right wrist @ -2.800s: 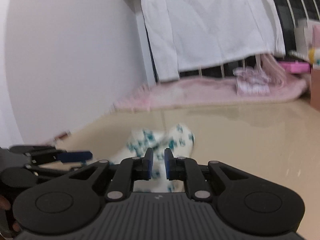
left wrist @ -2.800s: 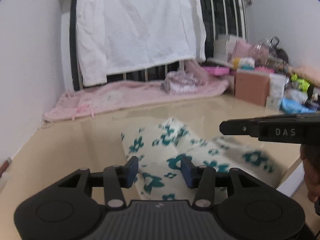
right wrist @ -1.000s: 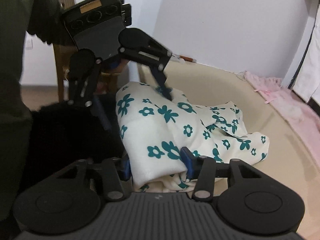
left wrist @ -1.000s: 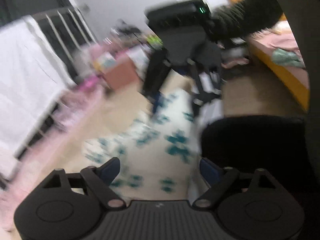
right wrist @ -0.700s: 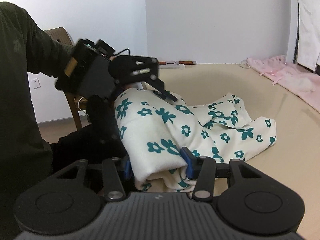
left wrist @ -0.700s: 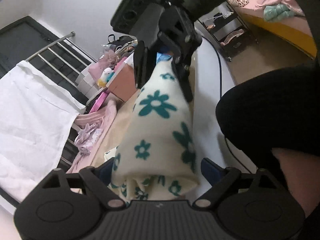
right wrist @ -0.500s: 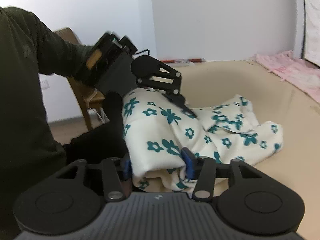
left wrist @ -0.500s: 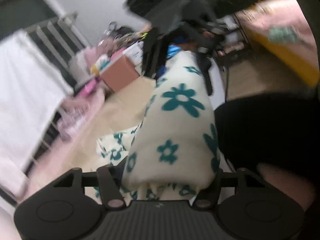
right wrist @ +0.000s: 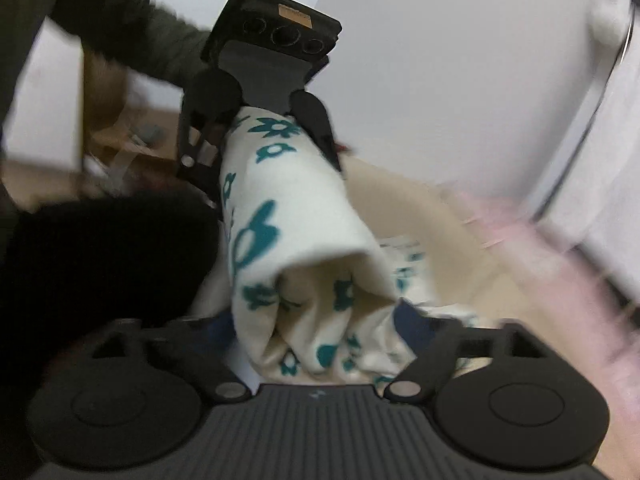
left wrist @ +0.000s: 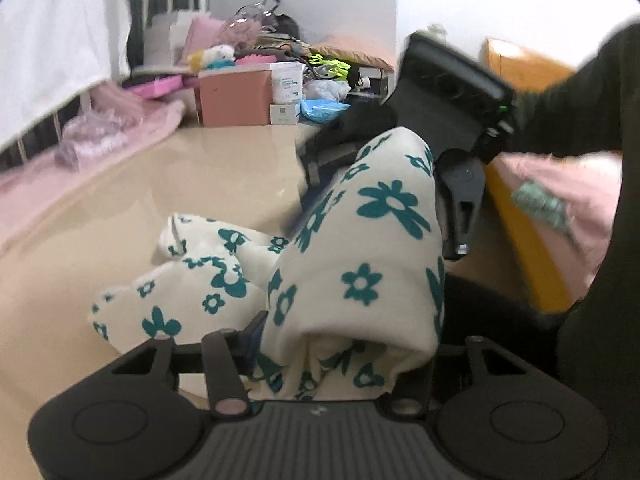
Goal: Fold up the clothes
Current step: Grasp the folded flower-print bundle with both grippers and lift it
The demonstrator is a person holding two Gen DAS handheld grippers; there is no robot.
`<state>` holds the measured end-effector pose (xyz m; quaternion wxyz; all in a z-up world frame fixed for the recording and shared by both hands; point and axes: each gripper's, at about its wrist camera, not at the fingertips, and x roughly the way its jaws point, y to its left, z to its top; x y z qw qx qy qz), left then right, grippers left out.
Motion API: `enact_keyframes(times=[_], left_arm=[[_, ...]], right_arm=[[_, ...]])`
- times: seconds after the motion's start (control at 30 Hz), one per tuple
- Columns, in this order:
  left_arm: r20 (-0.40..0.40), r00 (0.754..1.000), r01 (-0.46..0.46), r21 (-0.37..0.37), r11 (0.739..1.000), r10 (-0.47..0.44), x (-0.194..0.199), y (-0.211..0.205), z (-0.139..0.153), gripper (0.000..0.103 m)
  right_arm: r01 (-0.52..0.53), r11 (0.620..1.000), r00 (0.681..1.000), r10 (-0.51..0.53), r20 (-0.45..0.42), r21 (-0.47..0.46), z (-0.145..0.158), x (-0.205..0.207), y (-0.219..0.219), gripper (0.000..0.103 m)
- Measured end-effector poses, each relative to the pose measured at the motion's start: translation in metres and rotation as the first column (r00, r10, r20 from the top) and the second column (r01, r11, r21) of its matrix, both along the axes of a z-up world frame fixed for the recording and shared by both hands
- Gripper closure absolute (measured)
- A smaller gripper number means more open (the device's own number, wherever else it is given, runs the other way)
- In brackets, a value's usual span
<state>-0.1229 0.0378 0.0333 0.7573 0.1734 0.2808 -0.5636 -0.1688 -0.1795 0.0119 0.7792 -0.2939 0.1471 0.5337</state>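
The left hand-held gripper point(left wrist: 340, 344) and the right hand-held gripper point(right wrist: 316, 336) are each closing, clamping opposite ends of the flowered garment point(left wrist: 360, 248). The garment is stretching between them, its loose part trailing on the beige desk point(left wrist: 168, 184).

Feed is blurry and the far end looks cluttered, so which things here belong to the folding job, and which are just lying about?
In the job:
- floral garment
- left gripper, closing on it
- right gripper, closing on it

Lying about:
- pink blanket
- pink box
- white sheet on the rail
- clutter pile
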Motion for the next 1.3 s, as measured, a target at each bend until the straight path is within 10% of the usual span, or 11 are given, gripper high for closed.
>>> enact_keyframes(times=[0.1, 0.23, 0.37, 0.47, 0.73, 0.87, 1.03, 1.17, 1.3], left_arm=[[-0.220, 0.975, -0.033, -0.089, 0.996, 0.013, 0.021, 0.015, 0.002, 0.052], [-0.511, 0.851, -0.257, -0.201, 0.945, 0.123, 0.057, 0.042, -0.002, 0.051], [-0.651, 0.718, -0.482, -0.210, 0.851, 0.246, 0.074, 0.060, -0.019, 0.049], [-0.688, 0.641, -0.608, -0.185, 0.772, 0.340, 0.074, 0.067, -0.022, 0.048], [-0.634, 0.563, -0.766, -0.161, 0.623, 0.529, 0.063, 0.075, -0.009, 0.045], [-0.488, 0.588, -0.802, -0.249, 0.543, 0.645, 0.042, 0.080, 0.016, 0.035], [-0.406, 0.584, -0.812, -0.280, 0.513, 0.703, 0.049, 0.044, 0.027, 0.063], [-0.283, 0.562, -0.826, -0.243, 0.509, 0.777, 0.048, 0.014, 0.020, 0.071], [-0.336, 0.512, -0.859, -0.198, 0.472, 0.791, 0.046, 0.015, -0.006, 0.071]], right_arm=[[0.017, 0.990, 0.939, 0.032, -0.341, 0.140, 0.008, 0.039, -0.012, 0.056], [0.232, 0.936, 0.647, 0.056, -0.761, 0.265, 0.001, 0.098, -0.035, 0.058], [0.446, 0.853, 0.466, 0.039, -0.884, 0.272, -0.017, 0.122, -0.046, 0.058], [0.548, 0.800, 0.398, 0.008, -0.917, 0.245, -0.023, 0.128, -0.051, 0.058], [0.635, 0.736, 0.532, -0.195, -0.824, 0.235, -0.002, 0.098, -0.043, 0.050], [0.687, 0.688, 0.595, -0.346, -0.726, 0.235, 0.017, 0.076, -0.051, 0.041], [0.796, 0.506, 0.541, -0.348, -0.765, 0.332, 0.021, 0.071, -0.064, 0.033], [0.837, 0.403, 0.534, -0.451, -0.715, 0.371, 0.019, 0.068, -0.047, 0.063], [0.885, 0.369, 0.450, -0.524, -0.723, 0.284, -0.007, 0.076, -0.031, 0.080]])
